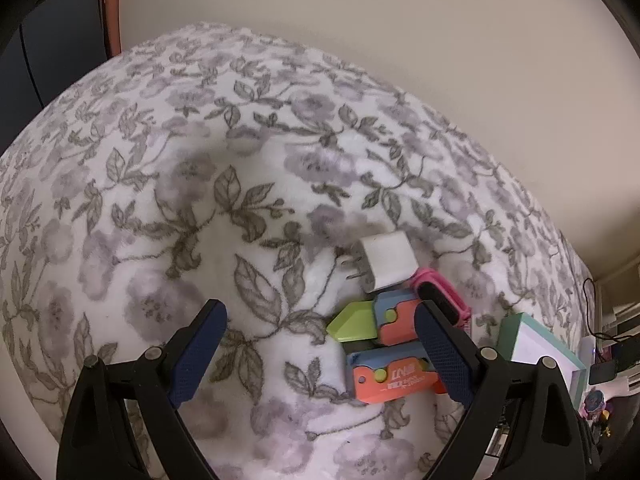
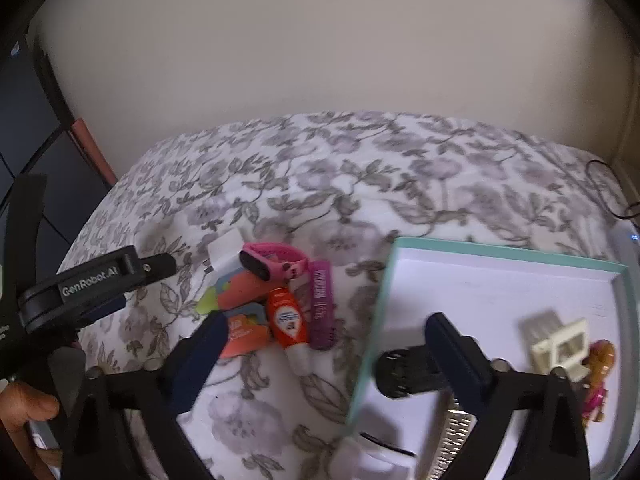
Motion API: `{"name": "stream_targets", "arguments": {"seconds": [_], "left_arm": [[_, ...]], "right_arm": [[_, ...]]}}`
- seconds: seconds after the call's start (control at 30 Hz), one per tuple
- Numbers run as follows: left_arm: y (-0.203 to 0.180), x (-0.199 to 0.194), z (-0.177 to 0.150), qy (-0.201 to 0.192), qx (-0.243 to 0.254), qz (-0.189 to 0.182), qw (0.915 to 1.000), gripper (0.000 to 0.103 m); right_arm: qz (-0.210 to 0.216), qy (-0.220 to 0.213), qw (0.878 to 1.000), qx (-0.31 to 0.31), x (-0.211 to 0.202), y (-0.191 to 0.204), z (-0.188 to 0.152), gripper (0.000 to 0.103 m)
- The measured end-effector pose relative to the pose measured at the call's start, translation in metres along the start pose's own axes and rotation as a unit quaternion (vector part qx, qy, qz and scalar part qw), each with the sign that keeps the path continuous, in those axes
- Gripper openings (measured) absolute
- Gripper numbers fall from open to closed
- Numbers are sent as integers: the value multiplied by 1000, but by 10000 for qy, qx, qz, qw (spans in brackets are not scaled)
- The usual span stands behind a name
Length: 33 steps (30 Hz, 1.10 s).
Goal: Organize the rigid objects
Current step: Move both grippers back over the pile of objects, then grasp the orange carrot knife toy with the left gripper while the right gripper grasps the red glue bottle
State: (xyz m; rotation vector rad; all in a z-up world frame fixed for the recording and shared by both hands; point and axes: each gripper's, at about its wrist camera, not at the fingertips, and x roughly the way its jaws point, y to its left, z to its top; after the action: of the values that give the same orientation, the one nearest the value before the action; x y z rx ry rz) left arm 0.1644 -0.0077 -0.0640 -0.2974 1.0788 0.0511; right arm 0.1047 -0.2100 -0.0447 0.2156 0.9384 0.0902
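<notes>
A heap of small items lies on the floral blanket [image 1: 168, 168]: a white charger plug [image 1: 386, 260], a pink watch band [image 1: 440, 296], and two orange-and-blue toy cutters [image 1: 394, 376], one with a green tip [image 1: 352, 322]. My left gripper [image 1: 320, 356] hovers open just left of the heap, its right finger over the cutters. In the right wrist view the same heap [image 2: 264, 288] also holds an orange glue bottle [image 2: 288, 324] and a purple tube [image 2: 322, 304]. My right gripper [image 2: 326, 344] stands open over the blanket between the heap and the teal-rimmed box [image 2: 400, 252], nothing between its fingers.
The box holds a black round part [image 2: 396, 374], a cream plastic frame [image 2: 560, 346], a metal strip [image 2: 456, 436] and a pink-orange figure [image 2: 598, 372]. A person's hand [image 2: 28, 408] holds the left gripper [image 2: 96, 280]. A beige wall is behind; cables lie at the far right.
</notes>
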Motion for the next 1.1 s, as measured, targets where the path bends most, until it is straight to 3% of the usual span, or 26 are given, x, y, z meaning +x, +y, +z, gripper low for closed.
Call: {"name": "stream_targets", "arguments": {"seconds": [0.3, 0.37, 0.57, 0.67, 1.1], "left_arm": [[9, 36, 6, 488, -162, 61, 9987, 95], [11, 40, 6, 543, -188, 51, 9983, 95], [12, 49, 4, 787, -203, 65, 9967, 95], [12, 54, 3, 901, -228, 9, 9957, 95], [2, 45, -1, 1074, -140, -207, 9939, 95]], "right_arm": [[201, 488, 9984, -210, 42, 17, 1, 65], [223, 592, 9976, -267, 49, 20, 0, 53], [196, 762, 9962, -365, 62, 23, -3, 44], [319, 818, 9957, -299, 62, 22, -4, 33], [402, 1041, 9935, -225, 62, 16, -8, 25]]}}
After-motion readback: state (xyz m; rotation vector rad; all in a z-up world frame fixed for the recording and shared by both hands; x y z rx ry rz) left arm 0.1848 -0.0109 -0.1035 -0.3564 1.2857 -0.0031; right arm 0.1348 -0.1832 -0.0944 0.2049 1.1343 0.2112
